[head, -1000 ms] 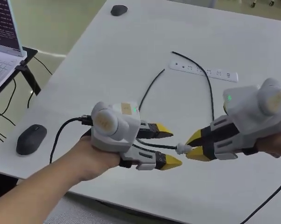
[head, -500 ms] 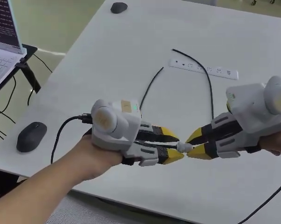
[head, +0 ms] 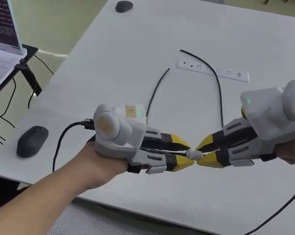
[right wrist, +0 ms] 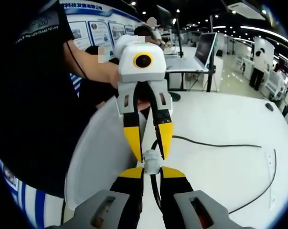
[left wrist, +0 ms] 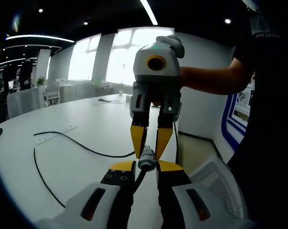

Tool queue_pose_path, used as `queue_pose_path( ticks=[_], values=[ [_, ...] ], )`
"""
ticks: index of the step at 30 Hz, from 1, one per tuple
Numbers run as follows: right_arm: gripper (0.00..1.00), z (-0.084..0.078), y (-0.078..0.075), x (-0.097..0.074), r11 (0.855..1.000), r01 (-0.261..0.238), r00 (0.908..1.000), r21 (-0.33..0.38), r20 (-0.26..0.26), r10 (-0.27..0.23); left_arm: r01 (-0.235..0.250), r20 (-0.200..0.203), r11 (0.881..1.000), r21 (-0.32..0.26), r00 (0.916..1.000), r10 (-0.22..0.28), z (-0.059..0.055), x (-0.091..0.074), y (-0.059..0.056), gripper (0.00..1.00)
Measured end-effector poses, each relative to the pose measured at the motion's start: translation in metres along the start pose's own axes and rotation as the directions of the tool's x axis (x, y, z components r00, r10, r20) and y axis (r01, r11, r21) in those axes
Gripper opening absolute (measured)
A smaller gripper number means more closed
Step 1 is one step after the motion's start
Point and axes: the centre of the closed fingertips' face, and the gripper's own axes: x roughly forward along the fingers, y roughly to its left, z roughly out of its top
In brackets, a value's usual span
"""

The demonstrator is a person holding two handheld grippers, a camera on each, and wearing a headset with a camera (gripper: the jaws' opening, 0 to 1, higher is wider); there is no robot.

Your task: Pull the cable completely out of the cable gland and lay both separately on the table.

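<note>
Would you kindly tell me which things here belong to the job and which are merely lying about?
Job: cable gland, cable, left gripper, right gripper.
Lying about: power strip, near mouse, far mouse, laptop.

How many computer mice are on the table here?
2. The near mouse lies by the table's left edge; the far mouse sits at its far end. More may lie out of frame.
</note>
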Motion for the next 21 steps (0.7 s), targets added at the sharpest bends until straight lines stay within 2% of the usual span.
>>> queue_pose_path(
  ticks=[5,8,11,12,15,20,21],
  values=[
    [0.07,-0.0028,0.0019,0.0000,1.000,-0.015,0.9998,-0.009,-0.012,0.015,0.006,0.000,1.000,0.003,1.0000,-0.006,-0.0017,0.0031,-0.0030,0.16],
    [0.07,-0.0031,0.0013,-0.0013,1.000,-0.021,0.9998,0.007,0.003,0.021,-0.002,0.001,1.000,0.016,1.0000,0.002,-0.0014,0.0034,-0.0026,0.16],
    [0.07,-0.0018,0.0007,-0.0030,0.999,-0.022,0.9995,0.024,0.025,0.021,0.001,0.007,1.000,-0.017,1.0000,-0.001,0.0008,0.0026,-0.0017,0.16],
    [0.07,-0.0015,0.0014,-0.0031,0.999,-0.027,0.9992,0.032,0.031,0.026,0.011,0.002,0.998,-0.063,0.9999,-0.011,0.0002,0.0024,-0.0033,0.16],
    [0.07,-0.0010,0.0000,-0.0028,0.999,-0.024,0.9988,0.046,0.044,0.021,0.002,-0.001,0.998,-0.060,1.0000,-0.002,0.0020,0.0031,-0.0015,0.15],
    [0.08,-0.0010,-0.0003,-0.0008,0.999,-0.019,0.9988,0.040,0.046,0.017,-0.002,-0.027,0.999,-0.050,0.9996,0.000,0.0023,0.0033,-0.0020,0.15],
    [0.08,0.0003,-0.0013,-0.0006,0.998,-0.016,0.9984,0.058,0.055,0.012,-0.002,-0.027,0.999,-0.051,0.9996,0.000,0.0030,0.0028,-0.0017,0.15]
  ],
)
